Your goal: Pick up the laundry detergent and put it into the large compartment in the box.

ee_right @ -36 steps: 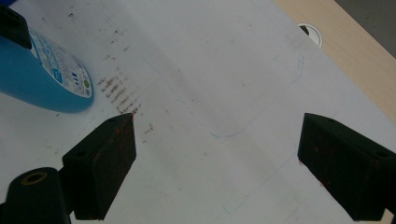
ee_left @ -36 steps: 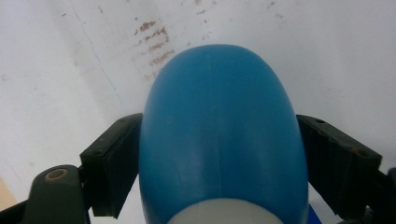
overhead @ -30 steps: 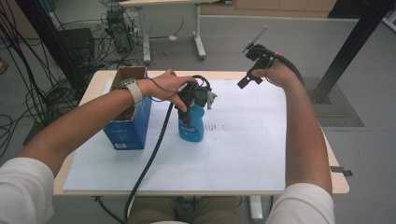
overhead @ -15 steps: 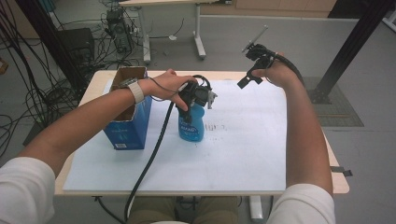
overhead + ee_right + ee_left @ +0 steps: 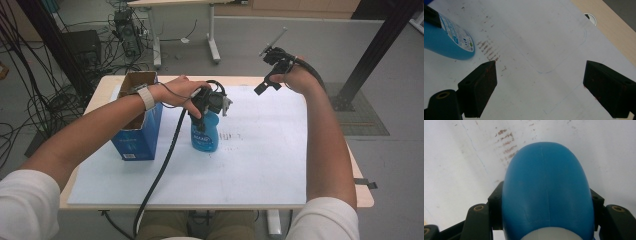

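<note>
Two claws: the left claw (image 5: 209,107) has just closed on the blue bottle (image 5: 205,132); the right claw (image 5: 272,75) gapes empty.

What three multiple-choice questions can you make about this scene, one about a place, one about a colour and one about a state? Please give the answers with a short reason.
1. Where does the cardboard box stand in the high view?
A. left of the bottle
B. right of the bottle
C. on the floor

2. What colour is the bottle?
A. red
B. blue
C. yellow

3. How are the right tongs?
A. shut on the bottle
B. shut on the box
C. open, holding nothing

Answers:
1. A: the open box is on the table beside the bottle, at its left.
2. B: its blue body shows between the jaws of the left tongs, which have just closed on it.
3. C: the right gripper view shows the two jaws wide apart over the white sheet.
</note>
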Demonstrator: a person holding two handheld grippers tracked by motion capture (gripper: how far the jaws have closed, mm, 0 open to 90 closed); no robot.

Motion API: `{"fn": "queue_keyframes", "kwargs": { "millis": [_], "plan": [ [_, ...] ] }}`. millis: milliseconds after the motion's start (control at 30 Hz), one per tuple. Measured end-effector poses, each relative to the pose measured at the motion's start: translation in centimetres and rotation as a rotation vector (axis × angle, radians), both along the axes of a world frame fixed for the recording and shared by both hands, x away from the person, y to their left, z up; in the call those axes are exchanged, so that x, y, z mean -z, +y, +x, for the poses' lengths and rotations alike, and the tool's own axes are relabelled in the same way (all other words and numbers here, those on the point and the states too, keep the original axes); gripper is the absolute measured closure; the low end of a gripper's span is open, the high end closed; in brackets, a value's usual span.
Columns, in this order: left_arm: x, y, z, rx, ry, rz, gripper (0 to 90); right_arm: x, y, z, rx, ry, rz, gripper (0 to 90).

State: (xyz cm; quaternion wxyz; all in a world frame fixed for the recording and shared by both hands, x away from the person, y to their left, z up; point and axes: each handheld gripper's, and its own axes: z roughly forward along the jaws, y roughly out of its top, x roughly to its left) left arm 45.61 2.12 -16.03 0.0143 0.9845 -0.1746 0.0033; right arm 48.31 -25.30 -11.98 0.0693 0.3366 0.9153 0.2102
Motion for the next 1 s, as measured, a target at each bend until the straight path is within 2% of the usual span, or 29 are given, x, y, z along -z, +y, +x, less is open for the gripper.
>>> {"fn": "queue_keyframes", "kwargs": {
  "millis": [1000],
  "plan": [
    [0.00, 0.28, -0.06, -0.010, -0.001, -0.011, 38.1, -0.17, -0.09, -0.20, -0.002, -0.007, 0.004, 12.1]
  ]
}}
